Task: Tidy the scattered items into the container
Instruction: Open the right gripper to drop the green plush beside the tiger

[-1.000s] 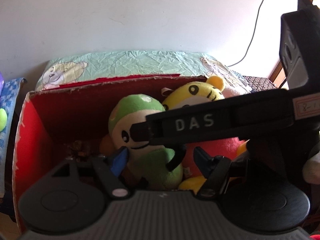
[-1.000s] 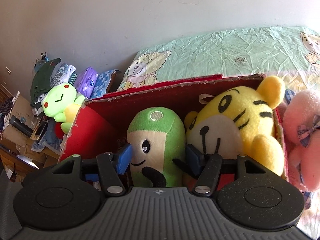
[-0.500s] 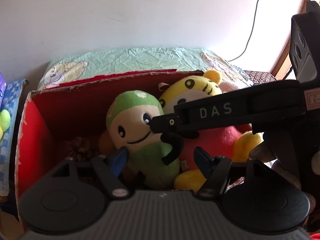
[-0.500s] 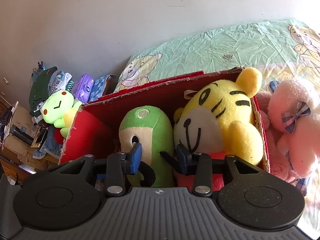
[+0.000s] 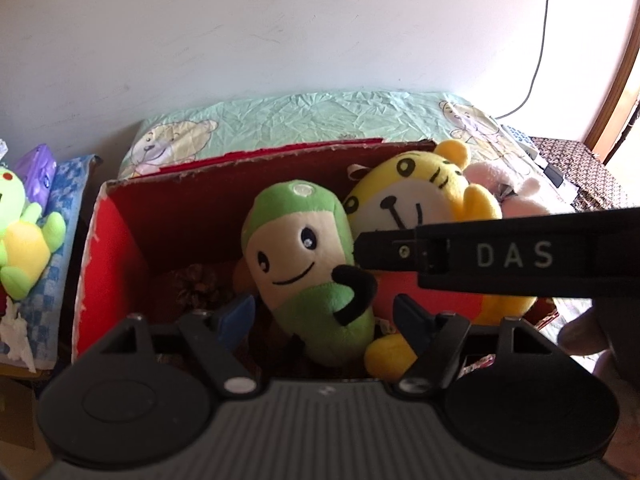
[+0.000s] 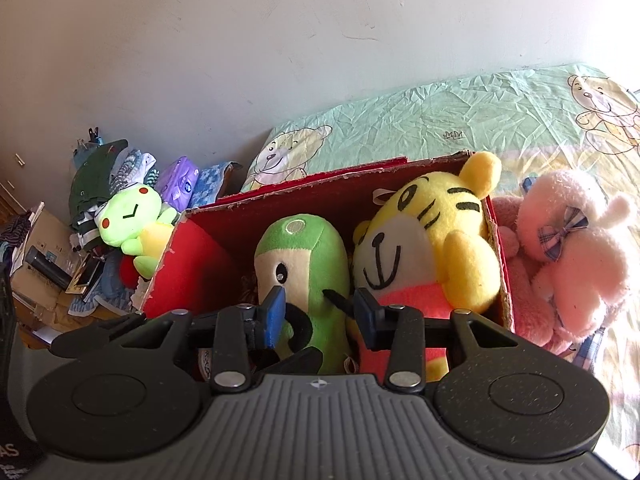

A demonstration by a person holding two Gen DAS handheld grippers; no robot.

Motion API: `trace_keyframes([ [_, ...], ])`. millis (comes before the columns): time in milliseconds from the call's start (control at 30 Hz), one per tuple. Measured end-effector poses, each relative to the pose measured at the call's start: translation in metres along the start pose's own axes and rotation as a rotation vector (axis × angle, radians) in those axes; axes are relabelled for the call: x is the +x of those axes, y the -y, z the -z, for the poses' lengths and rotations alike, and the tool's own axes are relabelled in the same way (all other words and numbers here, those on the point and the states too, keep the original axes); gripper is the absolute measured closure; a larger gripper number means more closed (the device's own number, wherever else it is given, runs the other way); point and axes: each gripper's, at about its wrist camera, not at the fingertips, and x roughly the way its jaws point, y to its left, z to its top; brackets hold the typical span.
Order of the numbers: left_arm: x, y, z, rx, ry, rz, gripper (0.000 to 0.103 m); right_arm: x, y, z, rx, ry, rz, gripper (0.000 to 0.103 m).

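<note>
A red cardboard box (image 5: pixel 116 264) (image 6: pixel 188 264) stands on the bed. Inside it lean a green plush (image 5: pixel 304 256) (image 6: pixel 304 248) and, to its right, a yellow tiger plush (image 5: pixel 424 200) (image 6: pixel 440 224). A pink rabbit plush (image 6: pixel 568 248) (image 5: pixel 516 196) lies on the bed just outside the box's right wall. My left gripper (image 5: pixel 324 316) is open and empty above the box's near side. My right gripper (image 6: pixel 320 314) is partly closed in front of the green plush, holding nothing; its body crosses the left wrist view (image 5: pixel 500 256) in front of the tiger.
A light-green frog plush (image 6: pixel 132 224) (image 5: pixel 20 236) sits on piled clothes left of the box, beside a purple pack (image 6: pixel 180 184). The bed has a crinkled green bear-print sheet (image 6: pixel 460 120). A wall rises behind; a cable (image 5: pixel 536 40) hangs at the right.
Both grippers have drawn back and risen from the box. My right gripper's jaws have narrowed. The right gripper's body has slid rightward across the left wrist view, uncovering the green plush's face.
</note>
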Motion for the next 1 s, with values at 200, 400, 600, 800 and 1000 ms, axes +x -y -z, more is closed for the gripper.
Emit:
trace_keyframes([
  [200, -0.008, 0.006, 0.003, -0.014, -0.015, -0.054, 0.026, -0.013, 0.000, 0.008, 0.003, 0.018, 0.005, 0.061],
  [400, -0.014, 0.019, 0.004, 0.005, -0.016, -0.082, 0.025, -0.026, 0.002, 0.015, 0.004, 0.040, 0.010, 0.061],
  [600, -0.020, 0.035, 0.005, 0.026, -0.012, -0.112, 0.021, -0.038, 0.009, 0.019, 0.018, 0.060, 0.012, 0.061],
  [800, -0.023, 0.048, 0.003, 0.034, -0.017, -0.138, 0.020, -0.051, 0.018, 0.020, 0.034, 0.080, -0.003, 0.061],
  [1000, -0.028, 0.063, 0.001, 0.035, -0.013, -0.165, 0.020, -0.062, 0.028, 0.020, 0.033, 0.091, -0.024, 0.061],
])
